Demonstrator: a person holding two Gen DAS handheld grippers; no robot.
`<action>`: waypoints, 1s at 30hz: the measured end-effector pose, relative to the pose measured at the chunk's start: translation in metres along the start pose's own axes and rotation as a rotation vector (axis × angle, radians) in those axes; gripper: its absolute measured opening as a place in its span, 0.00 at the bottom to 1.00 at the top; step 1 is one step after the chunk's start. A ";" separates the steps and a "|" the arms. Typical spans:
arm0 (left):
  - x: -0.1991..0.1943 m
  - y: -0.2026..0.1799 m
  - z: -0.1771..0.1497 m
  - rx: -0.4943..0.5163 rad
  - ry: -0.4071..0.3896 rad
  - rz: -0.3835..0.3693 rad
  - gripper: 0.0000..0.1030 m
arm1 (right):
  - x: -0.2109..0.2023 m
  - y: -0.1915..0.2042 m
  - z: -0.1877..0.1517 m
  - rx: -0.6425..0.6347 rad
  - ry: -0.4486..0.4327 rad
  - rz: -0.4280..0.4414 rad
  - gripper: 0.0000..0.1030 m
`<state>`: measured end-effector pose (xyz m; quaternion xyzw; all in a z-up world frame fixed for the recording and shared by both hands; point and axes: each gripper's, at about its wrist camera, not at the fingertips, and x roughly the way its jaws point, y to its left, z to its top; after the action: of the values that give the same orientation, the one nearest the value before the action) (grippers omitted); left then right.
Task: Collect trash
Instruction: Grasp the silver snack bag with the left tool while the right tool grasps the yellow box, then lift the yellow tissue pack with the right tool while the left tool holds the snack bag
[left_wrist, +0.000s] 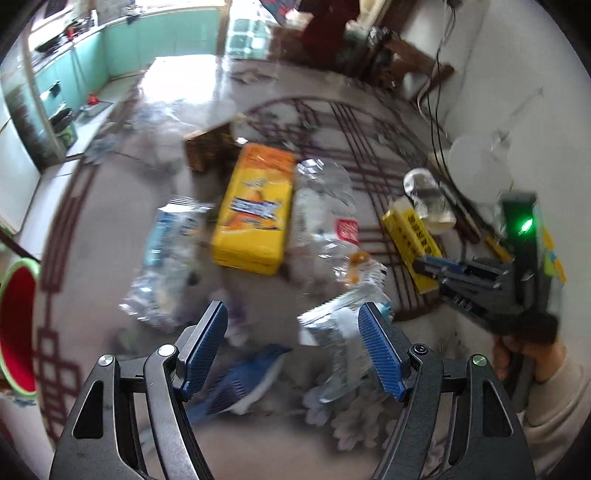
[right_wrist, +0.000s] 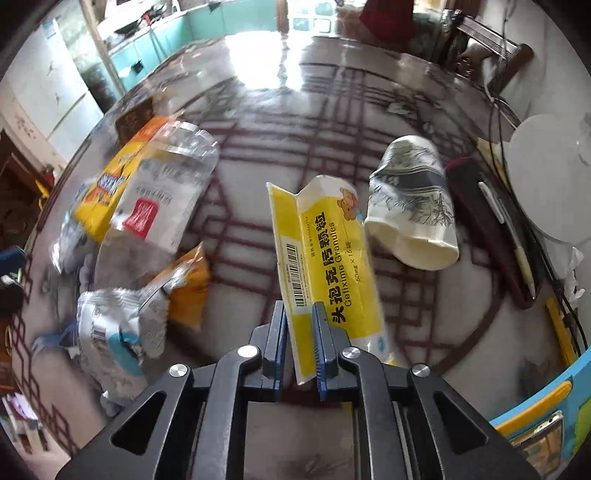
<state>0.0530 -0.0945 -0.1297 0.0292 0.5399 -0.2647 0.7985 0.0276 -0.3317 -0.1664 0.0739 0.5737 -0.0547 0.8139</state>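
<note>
Trash lies scattered on a patterned glass tabletop (right_wrist: 332, 110). My right gripper (right_wrist: 300, 339) is shut on the near end of a yellow medicine box (right_wrist: 325, 251); the left wrist view shows the same grip, right gripper (left_wrist: 428, 267) on the medicine box (left_wrist: 406, 232). My left gripper (left_wrist: 293, 314) is open above a silver wrapper (left_wrist: 332, 343) and a blue wrapper (left_wrist: 251, 380), touching neither. Beyond lie a big yellow pack (left_wrist: 255, 210), a crushed clear bottle (left_wrist: 325, 218) and a clear blue-white bag (left_wrist: 170, 258). A crumpled paper cup (right_wrist: 410, 199) lies right of the medicine box.
A red bin with a green rim (left_wrist: 14, 325) stands at the far left edge. An orange wrapper (right_wrist: 188, 291) lies by the silver one. A white round disc (right_wrist: 546, 173), a pen (right_wrist: 517, 243) and cables line the right side. A person's hand (left_wrist: 524, 354) holds the right gripper.
</note>
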 end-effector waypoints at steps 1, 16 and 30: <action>0.005 -0.006 -0.001 0.009 0.022 -0.006 0.71 | -0.007 -0.007 0.001 0.025 -0.024 0.042 0.08; 0.054 -0.031 -0.037 -0.044 0.272 -0.136 0.12 | -0.050 -0.039 -0.001 0.113 -0.145 0.147 0.03; -0.031 0.020 -0.021 -0.076 -0.001 0.025 0.12 | -0.091 0.002 0.000 0.131 -0.244 0.241 0.03</action>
<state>0.0359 -0.0582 -0.1163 0.0054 0.5490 -0.2337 0.8024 -0.0023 -0.3296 -0.0805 0.1877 0.4529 -0.0027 0.8716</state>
